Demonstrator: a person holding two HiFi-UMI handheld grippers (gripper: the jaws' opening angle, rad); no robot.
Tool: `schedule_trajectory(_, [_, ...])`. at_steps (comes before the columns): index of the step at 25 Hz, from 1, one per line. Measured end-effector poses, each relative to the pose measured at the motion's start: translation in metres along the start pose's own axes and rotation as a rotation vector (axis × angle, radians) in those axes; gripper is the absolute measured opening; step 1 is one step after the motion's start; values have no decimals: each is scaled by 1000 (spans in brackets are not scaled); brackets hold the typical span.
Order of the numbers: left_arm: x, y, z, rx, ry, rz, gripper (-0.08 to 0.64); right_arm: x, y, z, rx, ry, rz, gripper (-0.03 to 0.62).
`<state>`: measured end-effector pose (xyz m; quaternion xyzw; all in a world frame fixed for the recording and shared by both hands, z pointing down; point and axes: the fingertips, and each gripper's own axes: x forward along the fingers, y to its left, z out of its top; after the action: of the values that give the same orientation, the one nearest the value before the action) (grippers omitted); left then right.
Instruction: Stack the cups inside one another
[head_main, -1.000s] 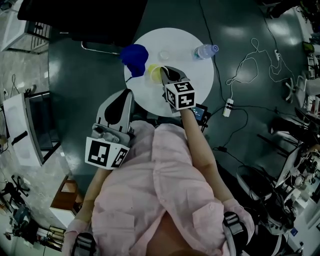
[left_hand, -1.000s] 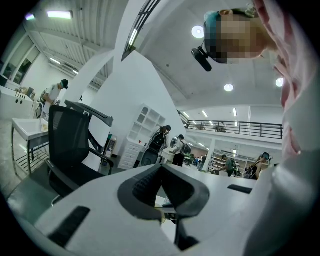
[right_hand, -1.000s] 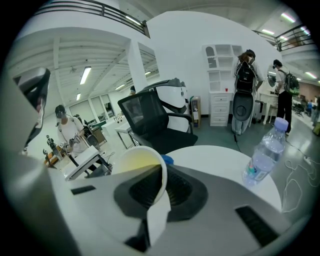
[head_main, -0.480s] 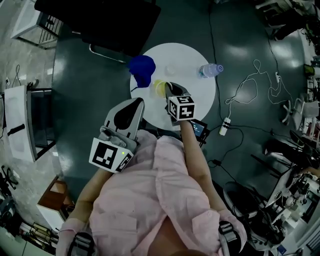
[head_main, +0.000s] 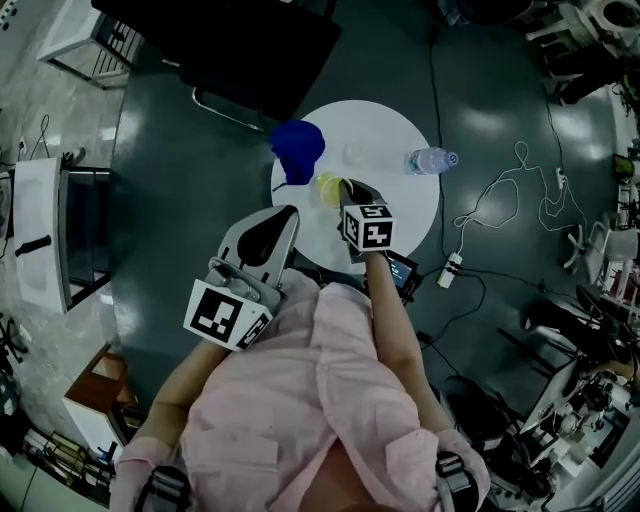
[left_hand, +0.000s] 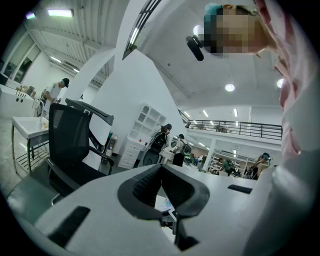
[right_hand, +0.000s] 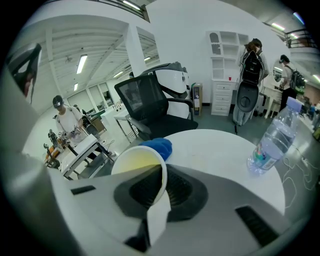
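The right gripper (head_main: 346, 184) has sunk a little toward the round white table (head_main: 402, 214) over the last second, carrying the yellow cup (head_main: 327, 187) with it. Its place over the table is the same as before: near the left edge, just beside the blue object (head_main: 298, 150). The right gripper view shows the jaws clamped on the cup's wall, one pad inside the rim and one outside, so the cup hangs tilted with its mouth open toward the left edge. The left gripper (left_hand: 161, 170) has not stirred; it is held off the near edge, pointing level into the room, jaws together with nothing between them. A water bottle (head_main: 431, 160) lies near the right edge, well apart from the cup. The descent suggests the cup is being brought down toward a partner or toward the tabletop. No cup is nested yet, and whether the blue object is a cup cannot be made out from these views. The stacking looks to be at an early stage.
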<state>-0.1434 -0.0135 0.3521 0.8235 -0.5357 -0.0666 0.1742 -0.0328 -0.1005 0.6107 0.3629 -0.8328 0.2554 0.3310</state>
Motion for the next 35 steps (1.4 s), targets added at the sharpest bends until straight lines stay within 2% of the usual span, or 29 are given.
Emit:
schedule_trajectory(20, [4,4,0,-8,16,20,18,12,0,-24,-49,117,27,34])
schedule_trajectory(24, [6,5,-3,-6,20,16,18,15,0,-25,-58,116,31,34])
schedule_trajectory(31, [7,3,-2,2,21,5,18,15,5,-24,-115,114,43,35])
schedule_trajectory(35, [7,1,-2,4,24,1,18,14,6,-25,-210,117,35,37])
